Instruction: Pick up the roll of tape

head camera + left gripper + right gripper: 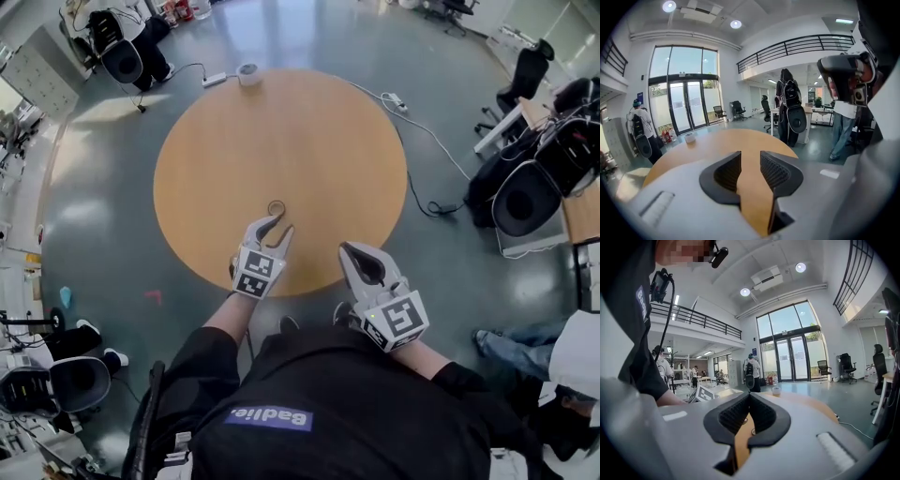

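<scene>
Round brown surface (309, 131). Roll of tape (276, 208), a small brown ring, lies flat on surface, on person's side. Left tool (272, 228) just behind ring, tips almost at it, not holding it. Left tool's jaws stand apart; only bare surface shows in gap. Right tool (349, 251) off to side, over surface edge, apart from ring. Its jaws pinched together, nothing in them. White round thing (248, 74) sits at far edge.
</scene>
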Motion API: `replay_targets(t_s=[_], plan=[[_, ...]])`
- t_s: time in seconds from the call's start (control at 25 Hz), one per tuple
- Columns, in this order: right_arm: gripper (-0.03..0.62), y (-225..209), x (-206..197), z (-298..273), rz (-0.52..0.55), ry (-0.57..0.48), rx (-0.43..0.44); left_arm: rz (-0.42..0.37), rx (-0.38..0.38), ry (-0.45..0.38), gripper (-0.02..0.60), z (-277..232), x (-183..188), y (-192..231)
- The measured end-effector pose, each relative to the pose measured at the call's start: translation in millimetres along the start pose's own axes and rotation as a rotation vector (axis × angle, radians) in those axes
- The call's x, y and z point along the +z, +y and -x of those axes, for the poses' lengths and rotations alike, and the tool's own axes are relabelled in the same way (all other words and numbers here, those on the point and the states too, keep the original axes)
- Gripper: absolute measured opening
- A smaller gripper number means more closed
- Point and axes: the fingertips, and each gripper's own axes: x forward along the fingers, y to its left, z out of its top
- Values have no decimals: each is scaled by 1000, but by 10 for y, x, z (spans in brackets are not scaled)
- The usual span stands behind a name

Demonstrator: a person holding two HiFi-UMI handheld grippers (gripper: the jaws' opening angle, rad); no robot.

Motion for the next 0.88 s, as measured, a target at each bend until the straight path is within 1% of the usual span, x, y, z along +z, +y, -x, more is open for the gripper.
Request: replay_targets(t_s=[0.08, 0.24, 0.4, 0.48, 0.6, 0.68, 0.88], plan=[[6, -23, -2, 4, 3, 6, -6, -10, -26, 27, 141, -126, -86, 22], [6, -58, -40, 11, 9, 24, -20, -26, -46, 79, 155, -337, -255, 132], [6, -139, -52, 52, 6, 41, -38, -58, -70, 168, 165, -545, -447, 200], [5, -187, -18, 41, 4, 50, -49, -51, -84, 203, 170, -651, -534, 267], [6, -262, 45, 27, 10, 70, -69, -7, -100, 239, 181, -802, -667, 395], [6, -310, 29, 38, 11, 81, -85, 4, -101, 272, 183, -888, -799, 473], [6, -395, -131, 165, -2, 113, -120, -68, -141, 355, 184, -1062, -1064, 450]])
